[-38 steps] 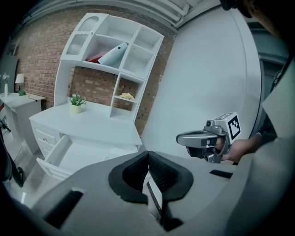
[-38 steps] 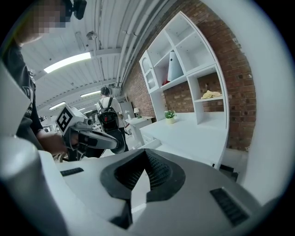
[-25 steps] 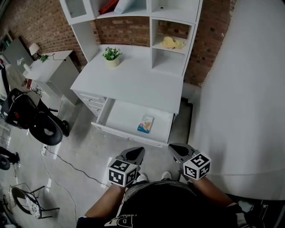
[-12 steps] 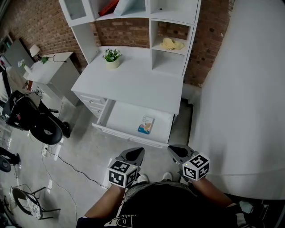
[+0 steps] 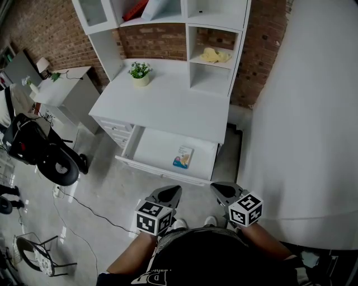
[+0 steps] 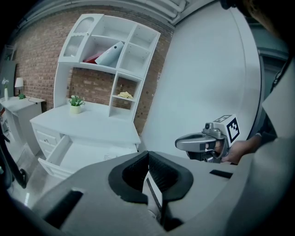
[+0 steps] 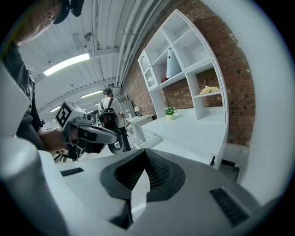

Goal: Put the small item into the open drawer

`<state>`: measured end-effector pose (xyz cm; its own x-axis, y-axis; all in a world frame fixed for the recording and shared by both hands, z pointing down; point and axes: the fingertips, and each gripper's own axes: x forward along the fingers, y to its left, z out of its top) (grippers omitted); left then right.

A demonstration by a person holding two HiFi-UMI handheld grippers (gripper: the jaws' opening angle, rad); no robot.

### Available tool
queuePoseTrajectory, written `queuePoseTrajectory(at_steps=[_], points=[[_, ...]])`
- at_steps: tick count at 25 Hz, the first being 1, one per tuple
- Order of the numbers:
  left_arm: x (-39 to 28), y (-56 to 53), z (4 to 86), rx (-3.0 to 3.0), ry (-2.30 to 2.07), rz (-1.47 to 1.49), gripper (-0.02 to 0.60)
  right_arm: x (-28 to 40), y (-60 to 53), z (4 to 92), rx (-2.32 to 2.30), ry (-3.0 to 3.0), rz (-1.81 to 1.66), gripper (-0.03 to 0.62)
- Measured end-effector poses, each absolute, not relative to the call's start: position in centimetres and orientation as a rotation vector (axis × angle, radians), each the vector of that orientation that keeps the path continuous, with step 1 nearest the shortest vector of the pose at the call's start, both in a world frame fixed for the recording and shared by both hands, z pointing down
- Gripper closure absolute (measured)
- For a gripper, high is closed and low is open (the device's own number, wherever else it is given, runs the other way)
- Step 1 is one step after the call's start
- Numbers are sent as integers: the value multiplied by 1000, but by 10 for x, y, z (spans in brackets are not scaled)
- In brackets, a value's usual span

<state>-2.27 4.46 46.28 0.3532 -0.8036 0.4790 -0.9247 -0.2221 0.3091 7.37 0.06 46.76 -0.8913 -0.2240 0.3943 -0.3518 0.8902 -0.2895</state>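
A small flat packet (image 5: pixel 183 157) with blue and orange print lies inside the open drawer (image 5: pixel 146 165) of the white desk (image 5: pixel 168 103). Both grippers are held low in front of the drawer, well short of it and apart from the packet. My left gripper (image 5: pixel 170 191) is shut with nothing in it; its jaws meet in the left gripper view (image 6: pixel 148 153). My right gripper (image 5: pixel 218 187) is also shut and empty, its jaws together in its own view (image 7: pixel 146 153). Each gripper shows in the other's view: the right gripper (image 6: pixel 198 143) and the left gripper (image 7: pixel 92 133).
A potted plant (image 5: pixel 140 71) stands on the desk. The hutch holds a yellow thing (image 5: pixel 216 55) and a red book (image 5: pixel 136 8). A side table (image 5: pixel 62 84), black wheeled gear (image 5: pixel 42 153) and a floor cable (image 5: pixel 89 206) are at left. A big white surface (image 5: pixel 302 123) fills the right.
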Motion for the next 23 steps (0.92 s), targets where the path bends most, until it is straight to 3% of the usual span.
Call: queuePoseTrajectory(at_steps=[23], points=[[-26, 47, 463, 2067, -1488, 264, 565, 72, 2, 473, 452, -2683, 524, 589]])
